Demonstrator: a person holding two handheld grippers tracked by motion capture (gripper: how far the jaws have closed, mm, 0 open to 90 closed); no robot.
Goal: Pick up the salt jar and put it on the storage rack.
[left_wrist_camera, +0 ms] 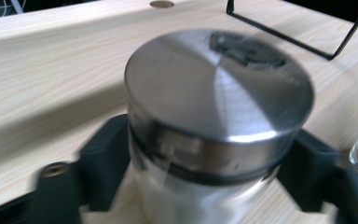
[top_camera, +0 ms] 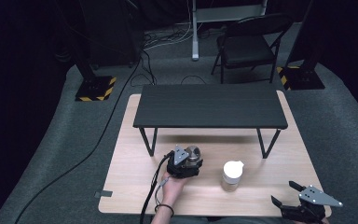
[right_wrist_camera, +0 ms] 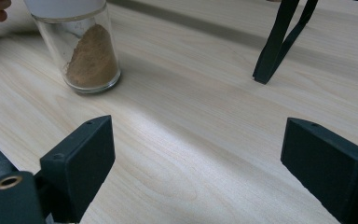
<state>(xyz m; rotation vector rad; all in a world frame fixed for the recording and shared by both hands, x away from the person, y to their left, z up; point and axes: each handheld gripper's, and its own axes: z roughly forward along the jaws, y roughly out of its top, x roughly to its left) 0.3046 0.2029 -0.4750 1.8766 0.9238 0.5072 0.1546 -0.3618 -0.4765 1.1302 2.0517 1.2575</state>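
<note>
A small jar with a shiny metal lid stands on the wooden table near the left leg of the black shelf. My left gripper is shut on it, one black jaw pressed against each side just below the lid. A glass jar with a white lid, holding brown powder, stands to its right. My right gripper rests at the table's front right corner, open, with bare wood between its jaws.
A low black shelf on thin metal legs spans the back half of the table. A folding chair and stand bases with yellow-black tape sit on the carpet beyond. Cables run along the floor at left.
</note>
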